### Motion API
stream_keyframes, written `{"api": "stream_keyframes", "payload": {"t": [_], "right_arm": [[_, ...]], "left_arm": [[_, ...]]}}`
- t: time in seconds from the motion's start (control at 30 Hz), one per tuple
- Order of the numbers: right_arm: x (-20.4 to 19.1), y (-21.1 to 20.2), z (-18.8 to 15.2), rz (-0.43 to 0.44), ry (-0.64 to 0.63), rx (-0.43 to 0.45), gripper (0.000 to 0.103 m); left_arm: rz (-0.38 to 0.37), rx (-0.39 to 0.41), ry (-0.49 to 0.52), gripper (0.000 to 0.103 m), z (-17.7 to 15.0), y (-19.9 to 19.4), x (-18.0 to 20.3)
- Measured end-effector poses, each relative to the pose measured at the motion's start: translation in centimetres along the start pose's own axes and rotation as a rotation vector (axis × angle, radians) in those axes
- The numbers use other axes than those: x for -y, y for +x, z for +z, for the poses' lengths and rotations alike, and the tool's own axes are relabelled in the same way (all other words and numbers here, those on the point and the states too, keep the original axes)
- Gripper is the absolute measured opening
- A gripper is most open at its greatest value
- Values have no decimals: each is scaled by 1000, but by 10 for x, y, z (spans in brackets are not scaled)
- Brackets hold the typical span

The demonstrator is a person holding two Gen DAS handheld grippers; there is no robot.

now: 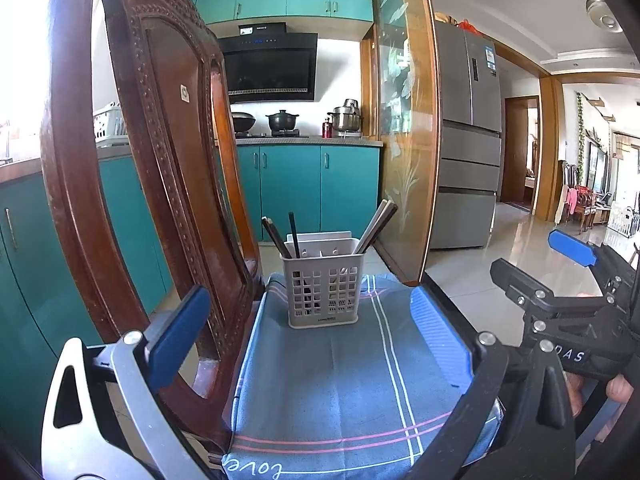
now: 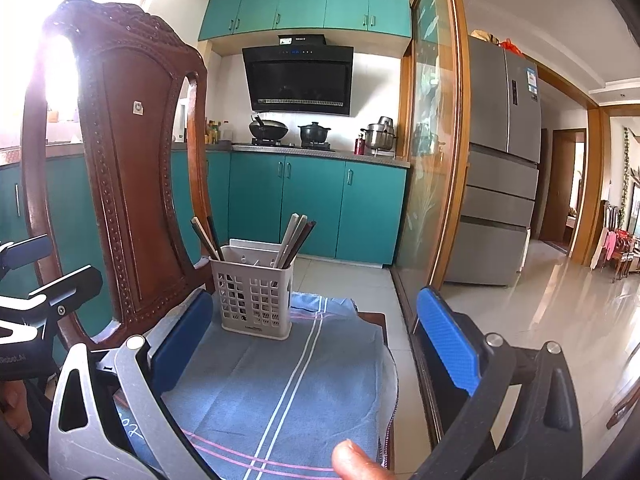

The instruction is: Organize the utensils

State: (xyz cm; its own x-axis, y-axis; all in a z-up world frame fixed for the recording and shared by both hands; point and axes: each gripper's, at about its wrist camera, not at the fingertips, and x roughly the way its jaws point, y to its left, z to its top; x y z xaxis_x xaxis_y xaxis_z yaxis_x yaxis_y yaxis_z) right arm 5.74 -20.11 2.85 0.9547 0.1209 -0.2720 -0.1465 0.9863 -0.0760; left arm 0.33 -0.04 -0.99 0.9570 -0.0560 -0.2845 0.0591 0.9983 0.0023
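Grey perforated plastic utensil basket [image 1: 323,286] stands upright, straight ahead of both empty, spread hand-held grippers [image 1: 308,340] [image 2: 316,340], neither clearly nearer.

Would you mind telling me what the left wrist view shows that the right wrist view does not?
Only the left wrist view shows the word "love" on the cloth's near hem and the right gripper beside it. Only the right wrist view shows a fingertip at the bottom edge and bottles by the wok. Both show the utensil basket holding chopsticks on the blue cloth, and the wooden chair back.
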Motion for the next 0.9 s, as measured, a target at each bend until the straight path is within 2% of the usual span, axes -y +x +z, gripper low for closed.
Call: {"api": "stream_keyframes", "payload": {"t": [0.1, 0.2, 0.27, 0.3, 0.33, 0.37, 0.43, 0.5, 0.6, 0.7, 0.77, 0.9], "right_arm": [[0, 5, -3, 1, -2, -6, 100], [2, 17, -8, 7, 5, -35, 100], [7, 40, -19, 13, 25, -101, 100], [11, 62, -30, 17, 41, -171, 100], [15, 83, -40, 24, 58, -242, 100], [21, 114, -56, 30, 89, -346, 100], [30, 164, -87, -4, 143, -497, 100], [36, 211, -118, -59, 171, -603, 100], [41, 253, -144, -120, 187, -690, 101], [35, 269, -139, -113, 147, -701, 101], [35, 274, -140, -104, 155, -702, 101], [34, 273, -140, -105, 153, -702, 101]], "left_arm": [[-8, -18, -5, 100, -1, 6, 0], [-27, -71, -22, 100, -7, 25, 0], [-38, -127, -30, 100, -15, 47, 0], [-44, -161, -31, 100, -19, 59, 1], [-60, -234, -33, 100, -28, 87, 1], [-71, -289, -38, 100, -35, 107, 1], [-96, -404, -60, 100, -51, 155, 0], [-94, -505, -89, 100, -72, 210, 0], [-55, -567, -83, 100, -96, 259, 2], [-31, -612, -42, 100, -115, 295, 5], [-28, -644, -32, 100, -123, 307, 5], [-22, -653, 3, 101, -124, 316, 8]]}}
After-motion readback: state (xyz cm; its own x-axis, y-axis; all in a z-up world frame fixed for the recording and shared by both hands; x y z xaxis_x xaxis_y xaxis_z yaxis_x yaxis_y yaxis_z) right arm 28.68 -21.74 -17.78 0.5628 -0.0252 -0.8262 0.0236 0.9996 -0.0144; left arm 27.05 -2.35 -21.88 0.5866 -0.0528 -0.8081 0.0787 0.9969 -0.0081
